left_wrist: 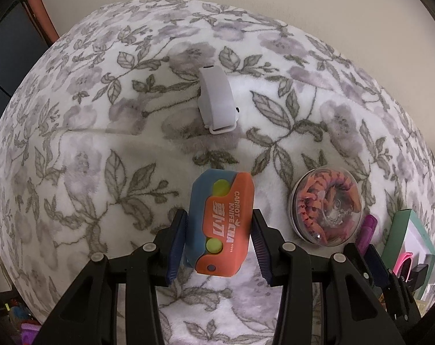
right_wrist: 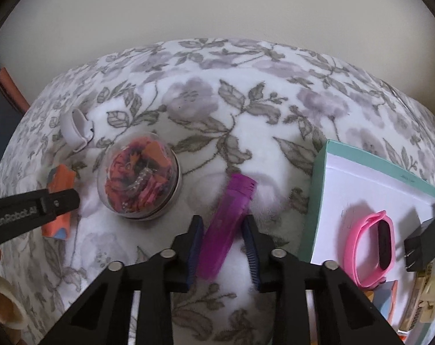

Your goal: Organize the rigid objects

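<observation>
Centrally, an orange-and-blue plastic carrot knife toy is clamped between the left gripper fingers; a translucent purple plastic tube is gripped by the right gripper fingers, lower centre.

Looked like somebody's home, probably a bedroom or living room. Everything sat on a fluffy fleece blanket with a grey-purple flower and leaf print, pushed up against a plain cream wall. The stuff lying around was everyday household clutter: a pink fitness band and a black charger plug in a teal-edged box, plus a toy carrot knife.
</observation>
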`<state>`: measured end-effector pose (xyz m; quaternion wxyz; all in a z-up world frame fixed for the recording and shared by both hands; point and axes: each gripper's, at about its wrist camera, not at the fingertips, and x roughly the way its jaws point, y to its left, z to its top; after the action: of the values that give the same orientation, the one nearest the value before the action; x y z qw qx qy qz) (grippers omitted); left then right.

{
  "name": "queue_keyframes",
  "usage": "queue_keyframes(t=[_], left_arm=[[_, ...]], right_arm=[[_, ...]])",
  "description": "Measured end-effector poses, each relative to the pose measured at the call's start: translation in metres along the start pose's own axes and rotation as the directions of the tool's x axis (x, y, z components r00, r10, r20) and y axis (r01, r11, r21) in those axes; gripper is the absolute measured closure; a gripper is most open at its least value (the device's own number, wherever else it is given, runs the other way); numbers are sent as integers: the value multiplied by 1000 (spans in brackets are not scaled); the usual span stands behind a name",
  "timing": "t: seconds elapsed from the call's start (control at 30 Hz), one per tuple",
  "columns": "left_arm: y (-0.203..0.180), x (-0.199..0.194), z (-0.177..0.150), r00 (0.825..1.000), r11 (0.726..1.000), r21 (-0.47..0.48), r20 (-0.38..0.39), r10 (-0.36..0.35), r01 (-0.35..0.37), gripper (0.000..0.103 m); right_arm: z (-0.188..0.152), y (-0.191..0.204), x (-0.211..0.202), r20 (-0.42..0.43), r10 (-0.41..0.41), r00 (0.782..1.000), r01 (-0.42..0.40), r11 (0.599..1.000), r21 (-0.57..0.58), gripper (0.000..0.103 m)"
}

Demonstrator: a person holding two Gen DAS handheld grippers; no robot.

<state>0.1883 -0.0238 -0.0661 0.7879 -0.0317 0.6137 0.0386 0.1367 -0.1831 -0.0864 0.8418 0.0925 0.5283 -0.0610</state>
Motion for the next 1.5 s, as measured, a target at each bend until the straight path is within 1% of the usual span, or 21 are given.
queue_keyframes(t=[0.07, 0.33, 0.53, 0.73, 0.87, 0.97, 1.17, 1.33, 1.5], left_arm=[[-1, 1, -1, 1000, 1000, 2, 0, 1, -1, 57], [-2, -6, 1, 1000, 1000, 0, 23, -1, 1, 57], [1, -29, 5, 997, 1000, -7, 82, -15, 16, 57], [-3, -62, 8, 986, 999, 0, 158, -47, 48, 57], [-14, -85, 8, 975, 996, 23, 204, -94, 91, 57], [-25, -101, 6, 964, 992, 54, 237, -123, 114, 57], [-58, -126, -7, 943, 976, 139, 269, -198, 165, 57], [-95, -137, -23, 934, 956, 231, 263, -243, 183, 57], [-137, -135, -42, 932, 921, 328, 218, -289, 208, 57]], right_arm=[[-1, 1, 0, 5, 8, 1000, -8, 1000, -10, 82], [-1, 3, -11, 25, 31, 999, -31, 999, -20, 82], [6, -3, -35, 74, 63, 995, -63, 998, -1, 82], [16, -18, -69, 132, 89, 987, -94, 995, 28, 82], [23, -40, -93, 168, 91, 982, -103, 993, 60, 82], [27, -64, -114, 205, 75, 976, -97, 991, 98, 82], [26, -113, -148, 254, 33, 967, -76, 984, 162, 82], [19, -158, -171, 276, -24, 961, -38, 975, 217, 82], [9, -202, -178, 260, -72, 963, -3, 961, 275, 82]])
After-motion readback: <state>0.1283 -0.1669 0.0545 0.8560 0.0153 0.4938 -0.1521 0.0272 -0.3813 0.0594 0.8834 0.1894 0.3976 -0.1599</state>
